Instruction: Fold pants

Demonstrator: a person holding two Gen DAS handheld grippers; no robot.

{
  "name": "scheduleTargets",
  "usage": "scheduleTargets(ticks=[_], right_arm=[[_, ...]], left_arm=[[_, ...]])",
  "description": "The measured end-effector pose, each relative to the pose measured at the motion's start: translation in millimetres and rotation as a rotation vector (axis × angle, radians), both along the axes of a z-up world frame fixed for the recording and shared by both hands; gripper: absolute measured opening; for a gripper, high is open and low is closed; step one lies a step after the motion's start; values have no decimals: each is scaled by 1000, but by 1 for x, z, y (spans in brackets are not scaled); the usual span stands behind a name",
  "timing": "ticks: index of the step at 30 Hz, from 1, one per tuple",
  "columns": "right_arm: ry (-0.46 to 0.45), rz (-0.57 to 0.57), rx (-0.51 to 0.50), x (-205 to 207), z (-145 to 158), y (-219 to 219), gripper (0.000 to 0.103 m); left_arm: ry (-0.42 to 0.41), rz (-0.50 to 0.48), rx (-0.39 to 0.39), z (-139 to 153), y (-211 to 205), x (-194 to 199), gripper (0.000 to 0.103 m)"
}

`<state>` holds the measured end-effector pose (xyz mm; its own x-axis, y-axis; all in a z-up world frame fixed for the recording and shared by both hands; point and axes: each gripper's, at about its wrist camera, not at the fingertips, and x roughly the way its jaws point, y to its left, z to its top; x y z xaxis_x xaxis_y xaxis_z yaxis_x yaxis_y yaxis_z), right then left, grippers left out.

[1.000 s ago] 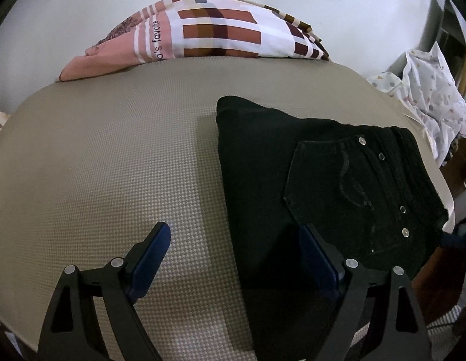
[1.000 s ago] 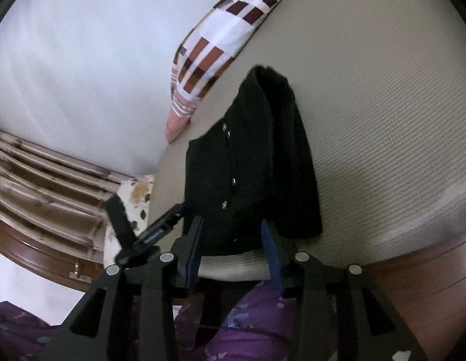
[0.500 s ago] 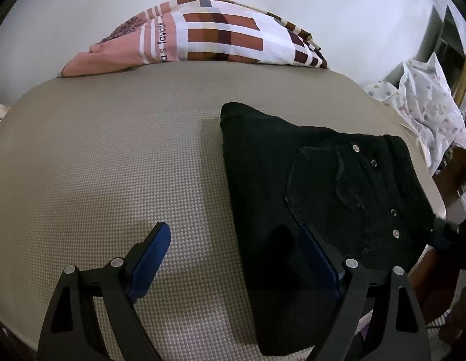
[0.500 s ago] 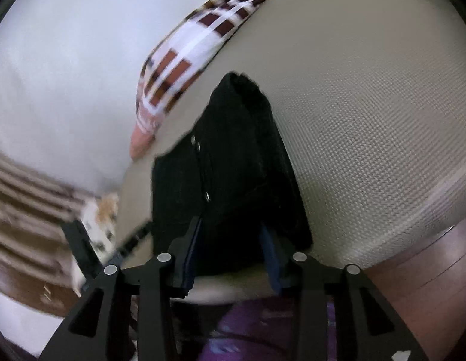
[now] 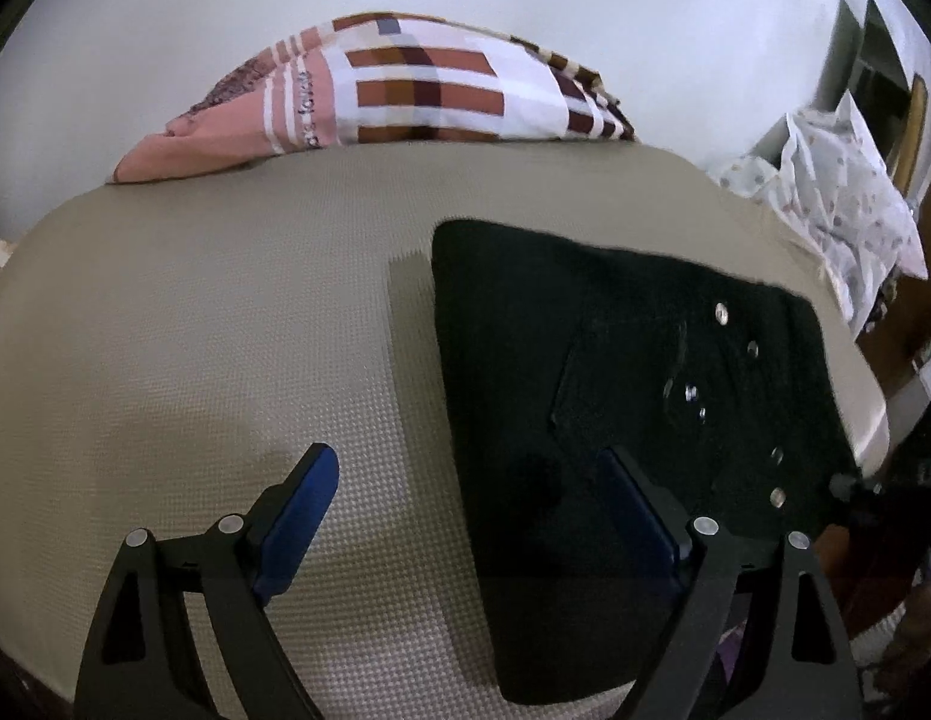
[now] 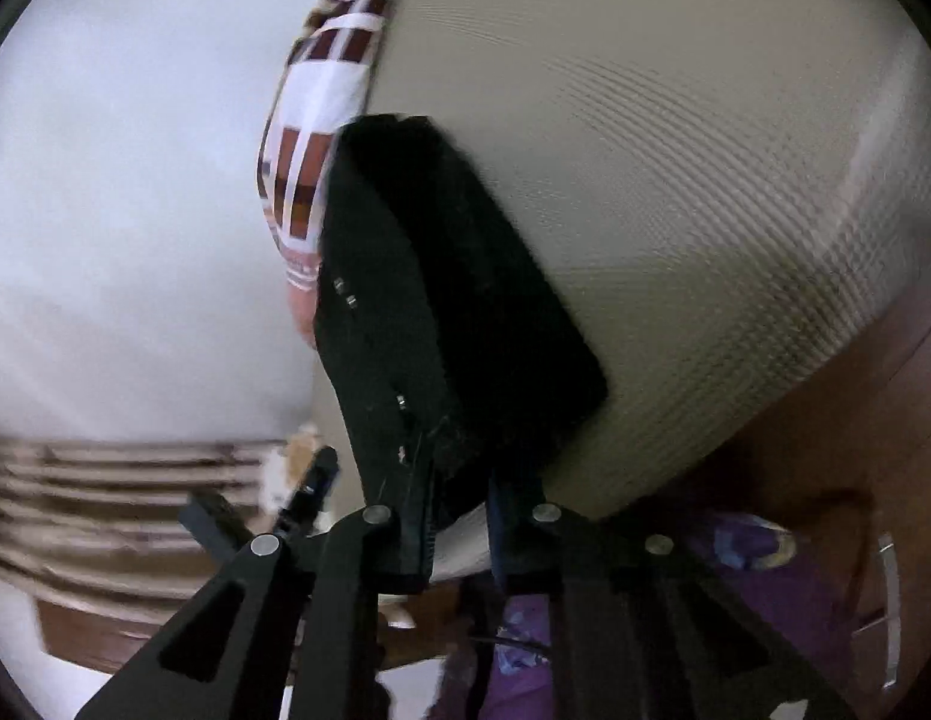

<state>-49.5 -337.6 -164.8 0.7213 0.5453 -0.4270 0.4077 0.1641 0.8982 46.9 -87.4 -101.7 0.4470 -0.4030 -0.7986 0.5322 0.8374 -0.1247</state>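
Note:
The black pants [image 5: 615,372] lie folded into a thick rectangle on the beige mattress [image 5: 195,330], back pocket and metal studs facing up. My left gripper [image 5: 471,504] is open above the pants' near left edge, one blue finger over the mattress and one over the fabric. In the right wrist view my right gripper [image 6: 459,480] is shut on the near edge of the pants [image 6: 441,276], at the mattress [image 6: 675,150] edge.
A plaid brown, pink and white pillow [image 5: 393,96] lies at the far edge by the white wall. Crumpled white dotted fabric [image 5: 837,204] lies at the right. A dark wooden bed frame [image 6: 855,420] and purple cloth [image 6: 765,588] lie below the mattress edge.
The right gripper has swung and tilted while holding the pants edge, and its view is blurred. The left gripper has stayed open and drifted slightly over the pants.

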Motion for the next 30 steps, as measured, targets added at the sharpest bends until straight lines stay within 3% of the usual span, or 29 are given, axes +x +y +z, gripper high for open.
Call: scheduleTargets(ticks=[6,10,12,14,16,17,19,23,30], right_arm=[[-33,1,67,2,-4,-3,12],[-43,8,98,1,-1,-10,22],[-49,12,66,-3,9,-17,28],[-58,16,12,-6,20,-24,40],[-49,19,-90,-10,33,-31,72],[-31,14,-162,-14,39,-34,77],[-28,12,-261,-13,50,-40,78],[-15,114,-425,11,57,-43,79],[-34,256,-478,59,46,-35,79]], left_arm=[[33,-18,15,-12,-8,1,88],[46,-24,23,-16,-10,2,88],[44,-23,18,-15,-10,1,88],[30,-22,11,-12,-9,-1,88],[21,-21,4,-8,-7,-1,88],[13,-18,0,-6,-7,-2,88],[4,-10,-7,-3,-5,0,88],[23,13,-22,-1,1,9,88],[-42,37,24,8,3,11,88]])
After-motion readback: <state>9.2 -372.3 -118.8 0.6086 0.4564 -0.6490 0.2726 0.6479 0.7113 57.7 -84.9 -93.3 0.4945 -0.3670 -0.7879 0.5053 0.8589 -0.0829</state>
